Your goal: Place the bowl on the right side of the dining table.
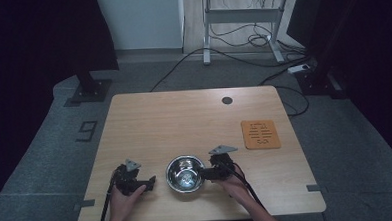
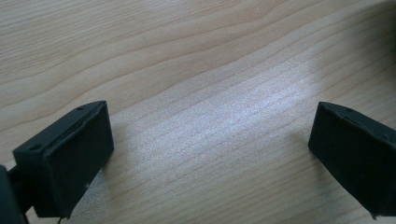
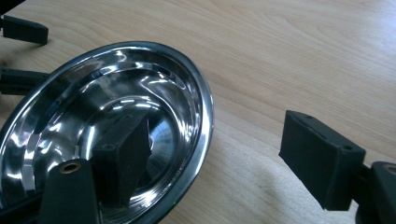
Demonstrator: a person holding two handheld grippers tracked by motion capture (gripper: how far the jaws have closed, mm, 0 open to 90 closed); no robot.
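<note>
Steel bowl [image 3: 116, 126] on the bench [image 1: 184, 121]: right gripper [image 3: 219, 158] spread across its rim, one jaw inside; left gripper [image 2: 210, 158] wide apart beside it

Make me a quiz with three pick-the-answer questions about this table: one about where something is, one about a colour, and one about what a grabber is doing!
1. Where does the shiny round metal bowl sit?
A. between the two grippers
B. on the orange square mat
C. on the floor

2. What colour is the square mat?
A. blue
B. orange
C. white

3. How is the right gripper set at the bowl?
A. shut beside it
B. open, one jaw inside the rim and one outside
C. lifting it high

Answers:
1. A, the high view shows the bowl on the wooden table with the left gripper on its other side.
2. B, it looks orange against the pale wood.
3. B, the right gripper view shows the rim running between the spread jaws.
</note>
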